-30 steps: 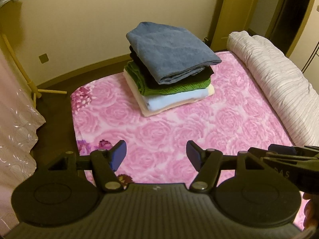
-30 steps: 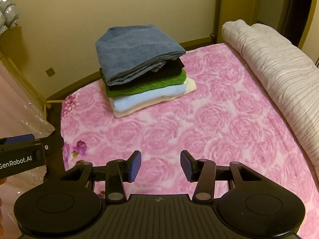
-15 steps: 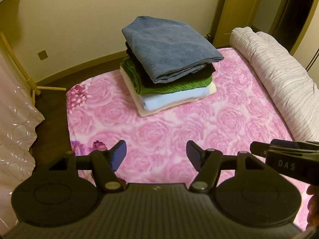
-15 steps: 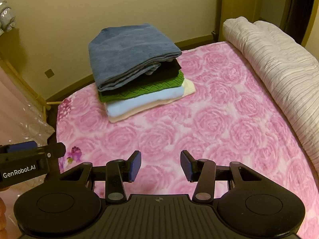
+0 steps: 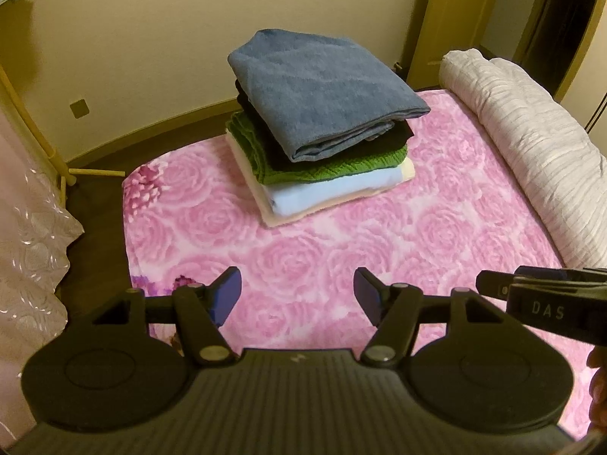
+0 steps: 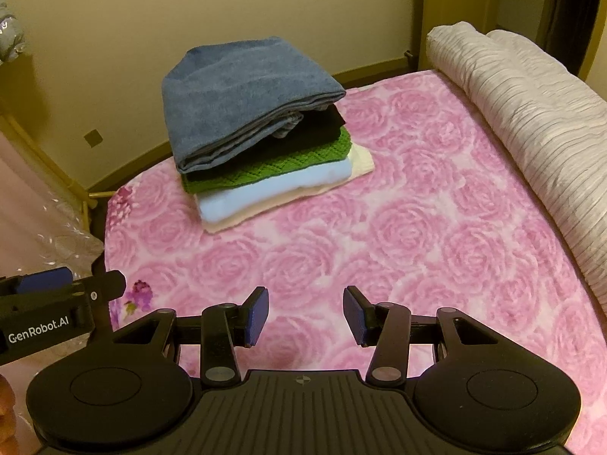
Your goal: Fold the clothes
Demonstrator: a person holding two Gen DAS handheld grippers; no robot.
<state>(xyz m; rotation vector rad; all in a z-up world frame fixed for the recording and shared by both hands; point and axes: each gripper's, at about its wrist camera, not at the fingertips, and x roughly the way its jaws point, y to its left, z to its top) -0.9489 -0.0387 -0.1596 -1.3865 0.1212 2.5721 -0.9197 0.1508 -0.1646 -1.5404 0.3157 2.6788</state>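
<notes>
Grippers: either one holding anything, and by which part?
Nothing held. Left gripper and right gripper are both open and empty above the pink blanket, short of the folded stack.

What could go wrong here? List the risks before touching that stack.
1. The stack looks skewed: the blue towel overhangs the layers under it, so a nudge might slide it off.
2. The stack sits close to the bed's far edge; a push forward could possibly tip it to the floor.
3. The towel's loose inner folds gape at one side; the open right tongs might snag them.
</notes>
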